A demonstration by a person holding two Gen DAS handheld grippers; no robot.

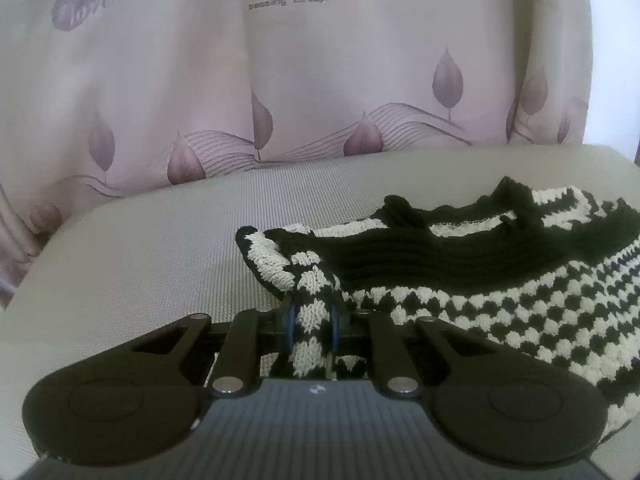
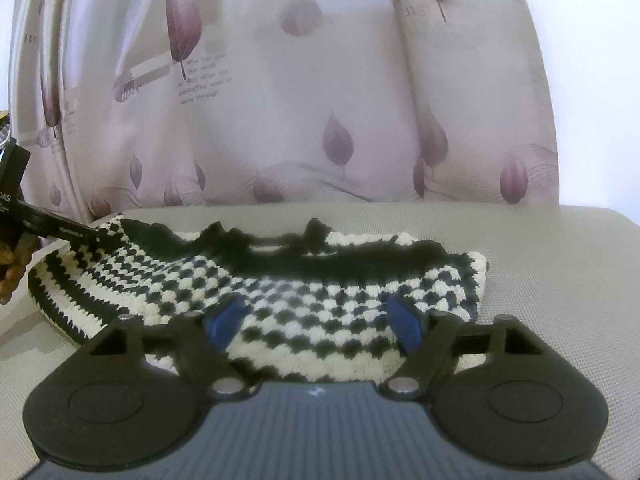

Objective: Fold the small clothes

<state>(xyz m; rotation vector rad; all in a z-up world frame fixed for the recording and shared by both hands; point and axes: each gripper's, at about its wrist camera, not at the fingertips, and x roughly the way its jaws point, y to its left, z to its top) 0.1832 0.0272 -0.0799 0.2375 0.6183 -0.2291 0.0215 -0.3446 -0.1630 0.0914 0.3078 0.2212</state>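
Knitted checked garment [image 1: 500, 280] lies on the bench [image 1: 152, 264]; left gripper [image 1: 313, 320] jaws pinch its corner, right gripper [image 2: 316, 320] jaws gape above it.

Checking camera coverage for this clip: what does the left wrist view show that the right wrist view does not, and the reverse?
Only the left wrist view: the left hand-held gripper shut on a bunched edge of the black-and-white knitted garment, and large printed lettering on the curtain.

Only the right wrist view: the right hand-held gripper open above the knit, pads not pressing it, and a dark object at the left edge, too cut off to identify.

Both: the garment, the grey woven surface and the leaf-print curtain.
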